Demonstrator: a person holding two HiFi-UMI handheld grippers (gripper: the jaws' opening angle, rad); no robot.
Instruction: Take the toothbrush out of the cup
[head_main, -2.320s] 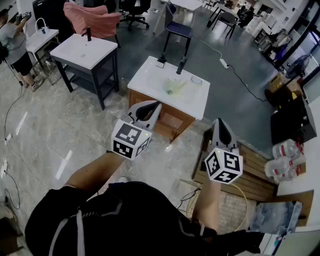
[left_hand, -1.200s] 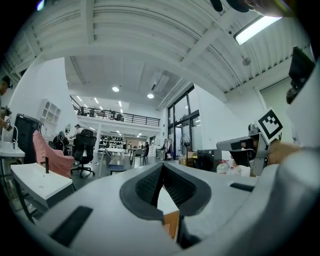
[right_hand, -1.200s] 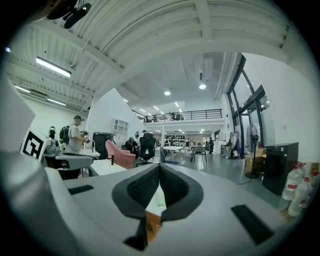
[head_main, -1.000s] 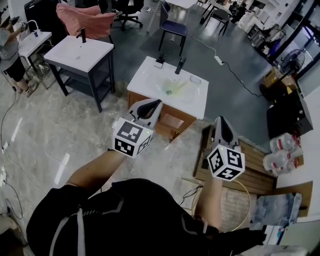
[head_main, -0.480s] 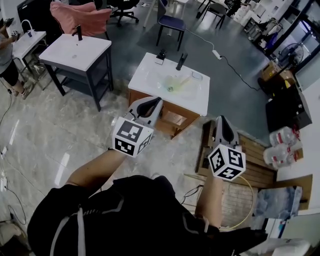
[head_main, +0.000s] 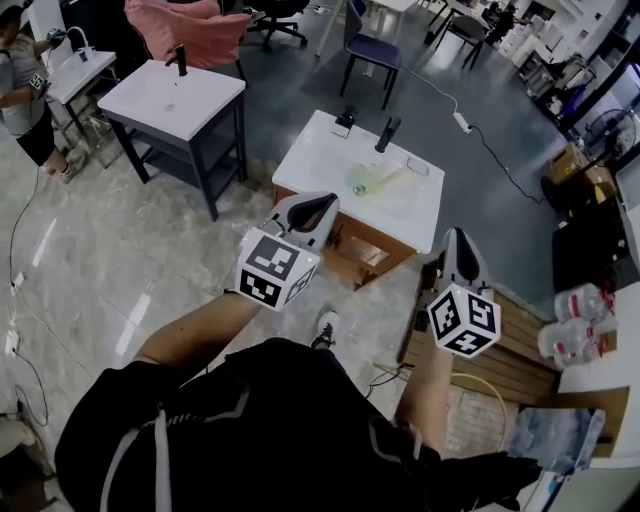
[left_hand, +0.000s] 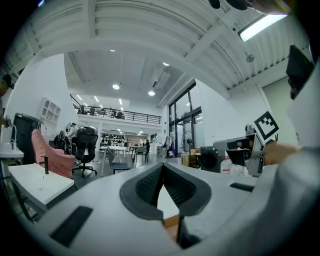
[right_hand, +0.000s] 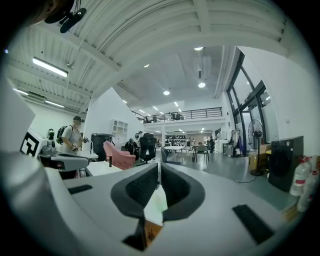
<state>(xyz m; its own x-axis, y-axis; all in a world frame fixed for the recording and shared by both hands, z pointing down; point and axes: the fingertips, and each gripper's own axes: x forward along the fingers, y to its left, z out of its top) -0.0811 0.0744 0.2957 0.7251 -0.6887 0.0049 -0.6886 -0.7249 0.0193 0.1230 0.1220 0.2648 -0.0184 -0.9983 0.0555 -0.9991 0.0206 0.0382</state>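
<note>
Left gripper (left_hand: 163, 166) pressed together, right gripper (right_hand: 159, 167) just cracking apart, empty; may shove the seemingly tipped cup (head_main: 360, 186) unless widened

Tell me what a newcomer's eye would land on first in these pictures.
The two grippers stand out up front, held level over the floor and both empty: the left gripper has its jaws shut, and the right gripper has jaws that have just been opening a crack. Ahead stands a white sink with the cup and toothbrush on it, not yet reached.
</note>
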